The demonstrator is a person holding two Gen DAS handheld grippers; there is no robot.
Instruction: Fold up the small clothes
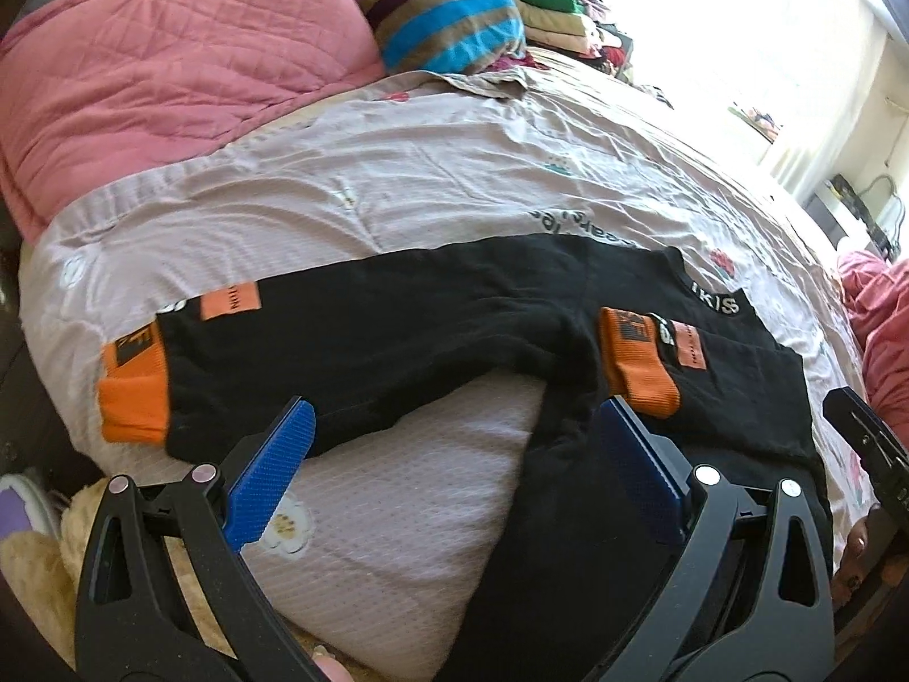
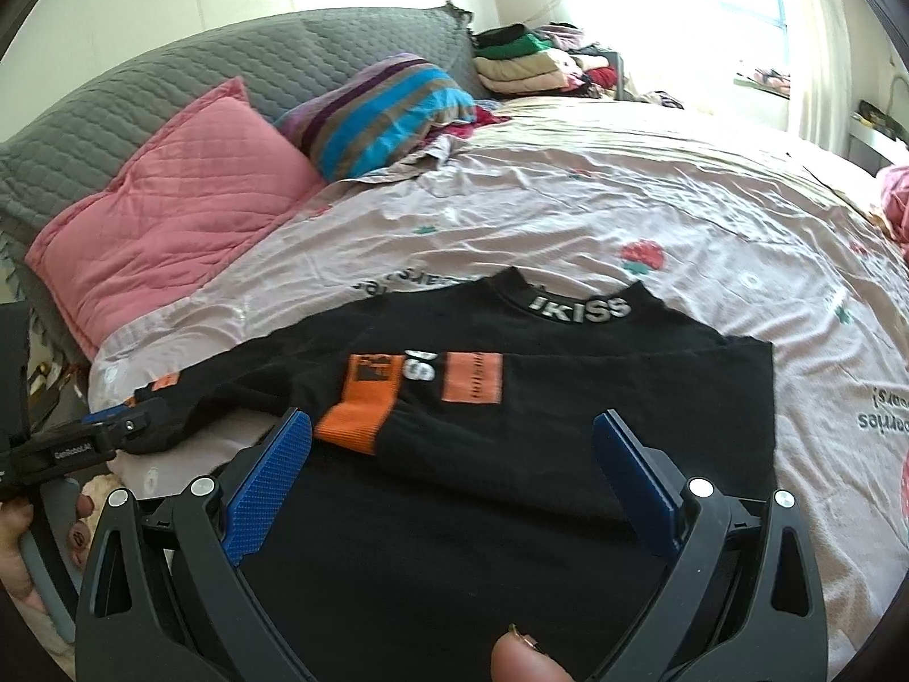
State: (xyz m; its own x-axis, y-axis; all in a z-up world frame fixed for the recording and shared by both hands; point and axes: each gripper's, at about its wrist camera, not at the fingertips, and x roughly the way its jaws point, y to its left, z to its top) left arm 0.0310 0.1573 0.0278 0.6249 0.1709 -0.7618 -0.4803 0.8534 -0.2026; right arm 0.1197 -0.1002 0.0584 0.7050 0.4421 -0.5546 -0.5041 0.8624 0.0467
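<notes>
Closest in, the right gripper [image 2: 451, 483] is hovering over the body of the black top [image 2: 454, 540], blue pads spread wide and holding nothing. The left gripper [image 1: 454, 472] is just as wide open and empty, poised over the bed sheet [image 1: 397, 540] in the crook where the outstretched left sleeve [image 1: 352, 352] meets the body.

A little further on, the right sleeve [image 2: 454, 398] is lying folded across the chest, its orange cuff [image 2: 355, 420] pointing toward the left side. The other sleeve is running out flat toward the bed's edge, its orange cuff [image 1: 133, 398] almost at the drop.

So that sleeve looks like the step in hand. To do it well, I'd say the left gripper should be pinching near the cuff, taking only the sleeve's layers and not the sheet beneath, then carrying it across level so it lands square over its twin, while the right one is steadying the body against dragging.

Beyond the collar [image 2: 579, 307], the pink quilted pillow [image 2: 170, 193], the striped cushion [image 2: 386, 108] and the stack of folded clothes [image 2: 522, 62] are sitting well apart.
</notes>
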